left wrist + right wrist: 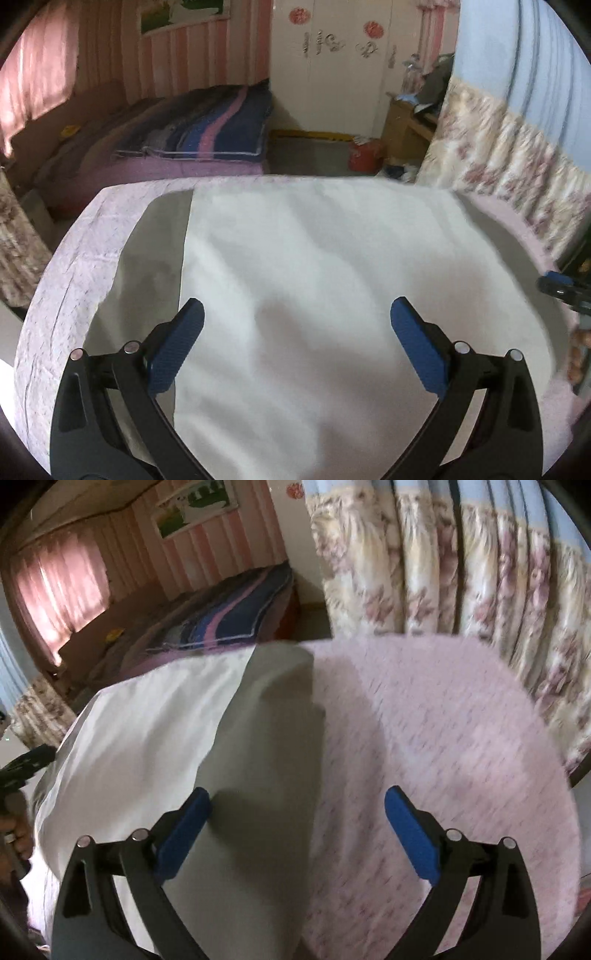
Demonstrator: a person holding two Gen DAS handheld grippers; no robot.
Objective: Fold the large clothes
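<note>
A large white garment [314, 258] with grey side panels [155, 251] lies spread flat on a pink patterned cover [74, 266]. My left gripper [297, 306] hovers over the white middle with its blue pads wide apart and nothing between them. In the right wrist view my right gripper [297, 794] is open and empty. It hangs over the grey panel [266, 738], where that panel meets the pink cover [443, 738]. The white part [147, 731] lies to its left. The right gripper [561, 291] shows at the right edge of the left wrist view. The left gripper [22, 768] and a hand [14, 834] show at the far left of the right wrist view.
A floral curtain [443, 572] hangs close along the right side of the surface. Beyond the far edge stand a bed with a blue and pink striped blanket [207, 125], a white wardrobe [332, 74], a wooden stand [406, 122] and a red container [364, 155] on the floor.
</note>
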